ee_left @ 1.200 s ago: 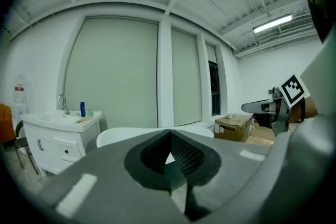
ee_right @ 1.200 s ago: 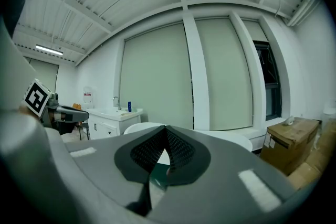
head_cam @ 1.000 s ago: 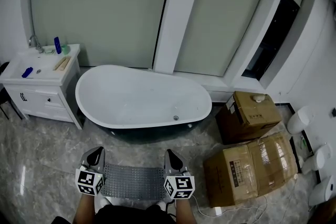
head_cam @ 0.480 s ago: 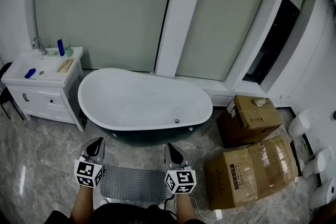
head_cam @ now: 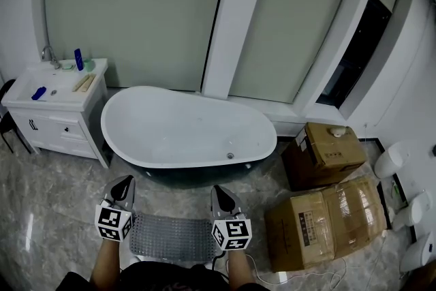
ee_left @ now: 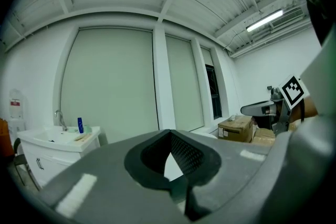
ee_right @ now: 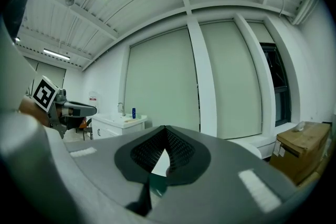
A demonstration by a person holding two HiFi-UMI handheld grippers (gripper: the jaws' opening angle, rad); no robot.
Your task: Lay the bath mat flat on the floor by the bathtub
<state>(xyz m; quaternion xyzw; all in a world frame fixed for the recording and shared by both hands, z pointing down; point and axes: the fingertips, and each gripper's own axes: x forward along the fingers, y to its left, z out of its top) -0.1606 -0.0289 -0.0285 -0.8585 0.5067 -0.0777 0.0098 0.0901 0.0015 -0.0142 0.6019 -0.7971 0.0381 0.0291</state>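
- Worktop of the white vanity cabinet (head_cam: 51,120) at the far left carries a small blue bottle (head_cam: 79,60) near its back edge.
- Left claw (head_cam: 125,182), grey with a square-marker cube, points towards the tub. Its jaws are closed together, pinching the left end of the grey studded bath mat (head_cam: 172,237).
- The mat spans the gap between the two claws, close in front of the person, over the grey marbled floor (head_cam: 54,201) and short of the tub.
- The white oval bathtub with a dark outer shell (head_cam: 177,161) stands beyond the mat, just beside the cabinet.
- Right claw (head_cam: 219,191) is likewise closed, clamped on the mat's right end.
- A brown cardboard box (head_cam: 327,146) sits on the floor near the tub's right end, and a larger film-wrapped cardboard box (head_cam: 320,225) lies in front of it.
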